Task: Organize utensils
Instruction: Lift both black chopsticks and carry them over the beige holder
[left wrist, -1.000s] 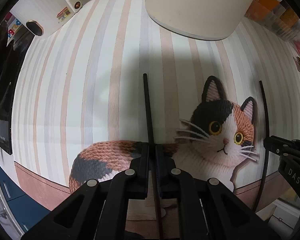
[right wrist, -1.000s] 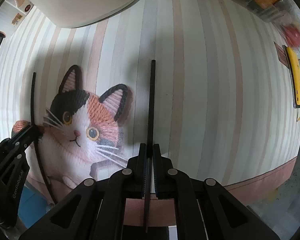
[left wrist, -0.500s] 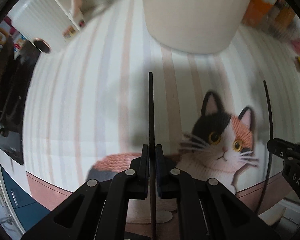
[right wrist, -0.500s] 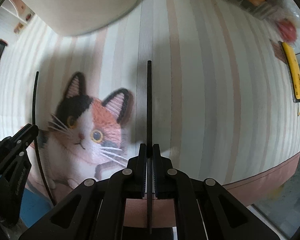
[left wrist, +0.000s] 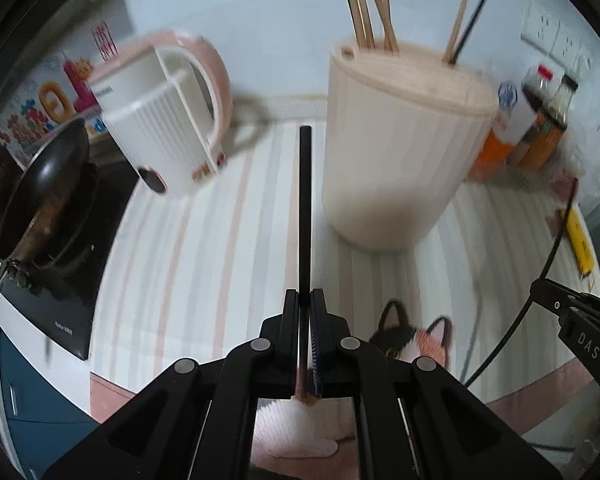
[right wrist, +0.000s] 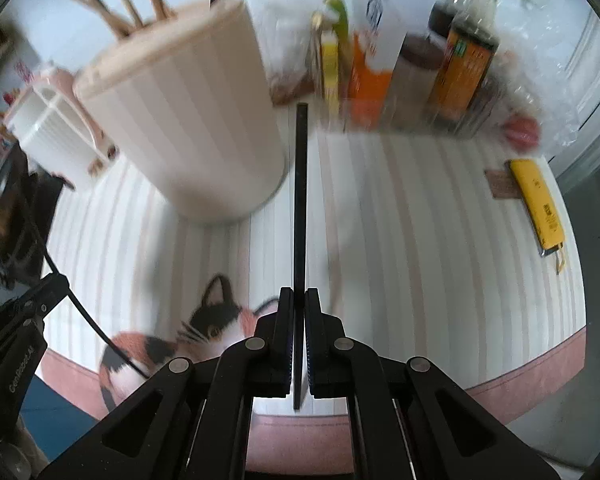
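Two black chopsticks (left wrist: 305,208) were held, one per gripper. One cream holder (left wrist: 400,136) stood at twelve o'clock, with about five wooden chopsticks (left wrist: 370,16) and one black one inside. Two dark bottles (right wrist: 466,48) stood at one o'clock.

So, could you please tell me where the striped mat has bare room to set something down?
The striped mat is bare between the cream utensil holder and the yellow tool, and also between the holder and the stove, below the white kettle. The back edge is crowded with bottles and packets.
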`<move>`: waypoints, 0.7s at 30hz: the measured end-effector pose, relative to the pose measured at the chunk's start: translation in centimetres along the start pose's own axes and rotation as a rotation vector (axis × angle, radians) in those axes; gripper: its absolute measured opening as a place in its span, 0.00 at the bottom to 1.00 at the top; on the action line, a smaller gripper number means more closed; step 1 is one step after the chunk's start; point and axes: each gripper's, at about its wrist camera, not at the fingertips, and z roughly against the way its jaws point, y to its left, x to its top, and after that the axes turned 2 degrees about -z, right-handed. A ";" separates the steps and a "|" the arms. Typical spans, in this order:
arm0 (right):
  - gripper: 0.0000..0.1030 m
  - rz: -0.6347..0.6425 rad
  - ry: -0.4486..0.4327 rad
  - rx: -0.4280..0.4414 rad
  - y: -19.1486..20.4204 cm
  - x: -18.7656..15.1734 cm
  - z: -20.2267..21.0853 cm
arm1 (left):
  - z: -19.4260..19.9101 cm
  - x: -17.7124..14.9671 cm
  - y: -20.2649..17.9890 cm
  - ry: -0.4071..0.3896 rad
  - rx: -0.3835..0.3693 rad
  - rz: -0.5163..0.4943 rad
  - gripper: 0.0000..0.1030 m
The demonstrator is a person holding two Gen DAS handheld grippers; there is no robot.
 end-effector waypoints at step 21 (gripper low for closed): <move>0.05 -0.050 -0.314 0.188 0.5 10.9 15.2 | 14.3 11.2 4.8 -0.341 -0.142 0.186 0.03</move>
